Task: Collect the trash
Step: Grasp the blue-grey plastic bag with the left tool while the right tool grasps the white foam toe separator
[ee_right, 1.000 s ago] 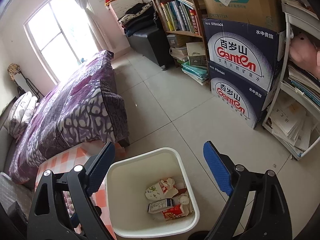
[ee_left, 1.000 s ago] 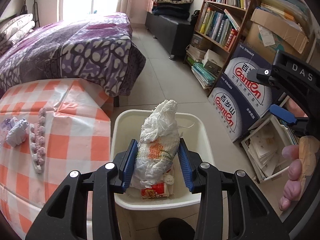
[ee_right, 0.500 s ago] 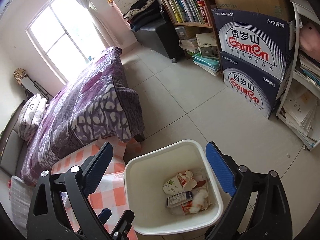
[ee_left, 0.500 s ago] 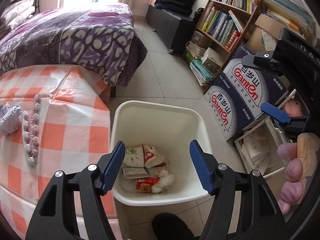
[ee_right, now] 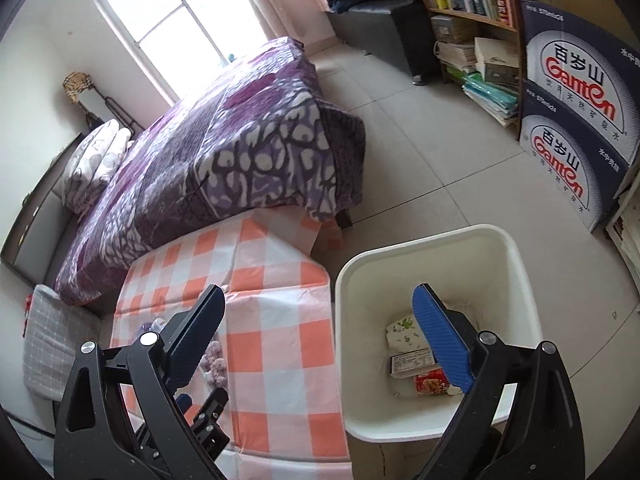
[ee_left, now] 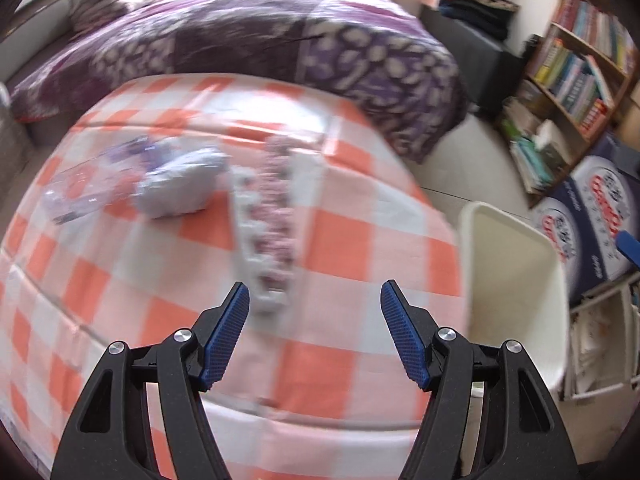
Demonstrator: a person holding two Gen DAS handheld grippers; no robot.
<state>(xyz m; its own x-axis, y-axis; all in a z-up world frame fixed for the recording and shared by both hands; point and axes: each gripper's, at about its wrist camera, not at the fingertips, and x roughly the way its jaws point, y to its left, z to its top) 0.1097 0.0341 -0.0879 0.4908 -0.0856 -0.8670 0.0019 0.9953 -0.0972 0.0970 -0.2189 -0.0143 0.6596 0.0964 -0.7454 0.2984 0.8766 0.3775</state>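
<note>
Trash (ee_right: 416,354) already lies in the white bin (ee_right: 400,252); a crumpled wad (ee_left: 180,184) and a long blister strip (ee_left: 268,232) remain on the checked tablecloth (ee_left: 348,240). Your left gripper (ee_left: 315,300) and right gripper (ee_right: 320,312) are both spread and empty. Clear the table next.

My left gripper (ee_left: 315,314) points steeply downward, jaws parted, nothing between the blue pads (ee_left: 228,334); they have just been opening. My right gripper (ee_right: 320,336) angles downward too, jaws spread wide and empty, also just opened a little further. In the right wrist view, the left gripper's tip shows low beside my left finger.
</note>
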